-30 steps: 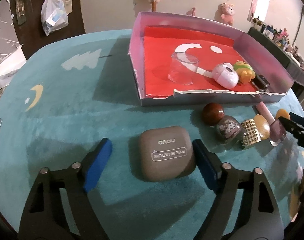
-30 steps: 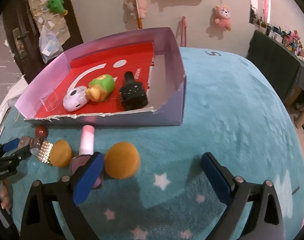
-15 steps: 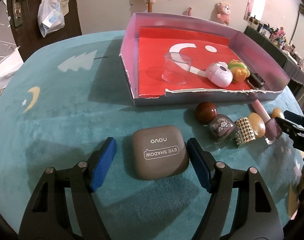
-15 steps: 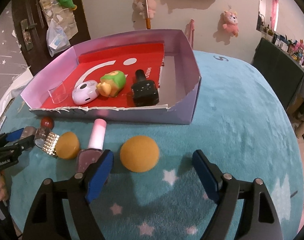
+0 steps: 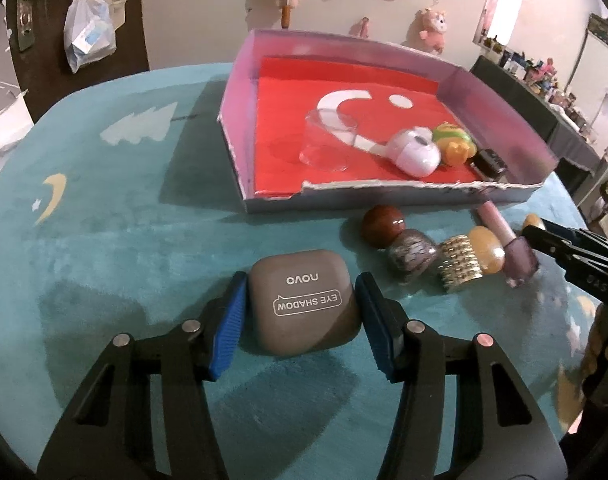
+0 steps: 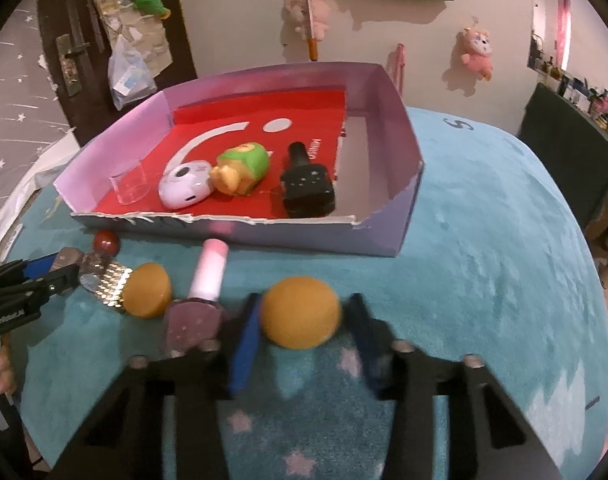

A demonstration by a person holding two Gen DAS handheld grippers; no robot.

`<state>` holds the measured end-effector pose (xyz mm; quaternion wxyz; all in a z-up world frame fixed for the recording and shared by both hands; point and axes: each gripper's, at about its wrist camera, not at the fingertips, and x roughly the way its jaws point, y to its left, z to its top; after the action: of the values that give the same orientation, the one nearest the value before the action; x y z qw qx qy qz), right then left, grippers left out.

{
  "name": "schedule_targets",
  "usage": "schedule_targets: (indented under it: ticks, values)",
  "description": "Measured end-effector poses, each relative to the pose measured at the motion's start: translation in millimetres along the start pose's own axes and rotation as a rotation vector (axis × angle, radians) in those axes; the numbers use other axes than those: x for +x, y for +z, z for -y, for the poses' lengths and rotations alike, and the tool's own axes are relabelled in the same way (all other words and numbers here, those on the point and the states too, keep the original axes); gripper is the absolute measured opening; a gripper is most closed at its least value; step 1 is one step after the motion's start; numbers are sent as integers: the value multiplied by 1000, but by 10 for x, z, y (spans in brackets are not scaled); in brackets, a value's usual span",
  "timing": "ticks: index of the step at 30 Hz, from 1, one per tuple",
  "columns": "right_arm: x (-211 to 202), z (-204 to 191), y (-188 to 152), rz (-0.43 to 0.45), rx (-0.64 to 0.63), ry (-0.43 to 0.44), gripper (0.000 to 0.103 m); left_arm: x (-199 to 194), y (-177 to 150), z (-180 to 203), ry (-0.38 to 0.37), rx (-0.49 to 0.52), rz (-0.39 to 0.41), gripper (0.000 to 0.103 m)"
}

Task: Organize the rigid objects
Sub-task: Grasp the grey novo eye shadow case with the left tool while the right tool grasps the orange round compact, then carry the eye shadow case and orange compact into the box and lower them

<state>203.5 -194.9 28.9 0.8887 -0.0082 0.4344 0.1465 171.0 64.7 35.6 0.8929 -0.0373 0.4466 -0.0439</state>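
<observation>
A: Eyeshadow case (image 5: 304, 300) lies flat on the teal counter (image 5: 123, 240), just in front of the box (image 5: 239, 152). The left gripper (image 5: 301, 316) has been closing its jaws on it; the blue pads now sit against both of its sides.

B: And the right gripper (image 6: 299, 332)?

A: Its jaws have just come in too, and they now pinch the orange ball (image 6: 301, 312), which is still on the counter near the box's front wall. That view is blurred at the pads.

B: What lies between the two?

A: A row of small things: a brown ball (image 5: 384, 226), a dark jar (image 5: 412, 254), a studded gold piece (image 5: 460, 266), an amber stone (image 5: 486, 250) and a nail polish (image 6: 201, 292) lying on its side, just left of the orange ball.

B: Inside the box?

A: A clear cup (image 5: 330, 142), a white pod (image 5: 414, 152), a green toy (image 6: 243, 168) and a black bottle (image 6: 306, 188), all on the red liner.
</observation>
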Motion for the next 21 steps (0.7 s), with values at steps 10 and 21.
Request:
schedule_targets:
  ticks: [10,21]
  values:
    - [-235,-16,77,55,-5,18,40,-200,94,132,-37,37,49,52]
    - [-348,-191,551,104,-84,104,40,-351,777,409,-125,179,122,52]
